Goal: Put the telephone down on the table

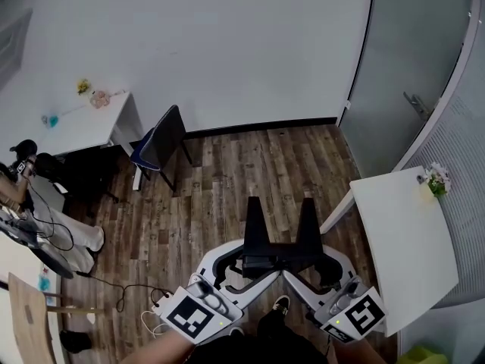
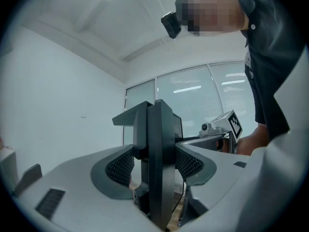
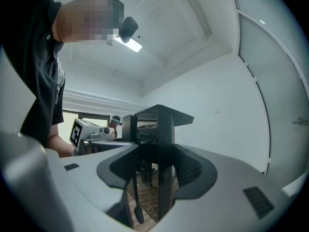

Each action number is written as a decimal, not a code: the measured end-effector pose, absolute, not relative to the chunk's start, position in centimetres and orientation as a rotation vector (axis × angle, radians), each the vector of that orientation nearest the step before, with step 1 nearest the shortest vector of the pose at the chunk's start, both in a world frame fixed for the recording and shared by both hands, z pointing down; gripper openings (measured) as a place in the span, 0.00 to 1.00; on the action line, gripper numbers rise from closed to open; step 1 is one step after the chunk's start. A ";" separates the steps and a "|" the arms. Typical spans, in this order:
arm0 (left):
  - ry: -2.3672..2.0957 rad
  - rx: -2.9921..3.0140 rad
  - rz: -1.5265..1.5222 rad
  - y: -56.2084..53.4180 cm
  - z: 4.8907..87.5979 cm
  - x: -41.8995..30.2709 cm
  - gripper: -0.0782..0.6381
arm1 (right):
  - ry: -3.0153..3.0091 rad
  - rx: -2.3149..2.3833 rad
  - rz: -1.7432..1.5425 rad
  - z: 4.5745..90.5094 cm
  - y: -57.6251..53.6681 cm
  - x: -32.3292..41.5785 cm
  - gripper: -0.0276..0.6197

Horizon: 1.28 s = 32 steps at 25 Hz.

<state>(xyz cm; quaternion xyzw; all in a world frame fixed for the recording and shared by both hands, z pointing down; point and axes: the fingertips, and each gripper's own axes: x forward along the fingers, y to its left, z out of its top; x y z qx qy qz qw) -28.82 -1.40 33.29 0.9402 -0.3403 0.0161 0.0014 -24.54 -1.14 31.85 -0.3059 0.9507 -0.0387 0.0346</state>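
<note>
No telephone shows in any view. In the head view both grippers are held low and close together over the wood floor. The left gripper (image 1: 253,203) and the right gripper (image 1: 307,203) point their black fingers forward, side by side. In the left gripper view the left gripper (image 2: 157,105) has its two black fingers pressed together with nothing between them. The right gripper (image 3: 161,111) looks the same in its own view. A white table (image 1: 409,241) stands just to the right of the right gripper.
A small bunch of flowers (image 1: 436,179) sits at the far corner of the white table. A dark blue chair (image 1: 159,142) and a second white table (image 1: 83,123) stand at the back left. Another person (image 1: 23,177) sits at the left edge. Cables (image 1: 121,288) lie on the floor.
</note>
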 end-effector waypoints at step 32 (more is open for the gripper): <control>-0.491 3.076 0.041 -20.6 34.1 -7.6 0.48 | 2.687 -1.493 -0.145 33.1 -18.8 -3.6 0.41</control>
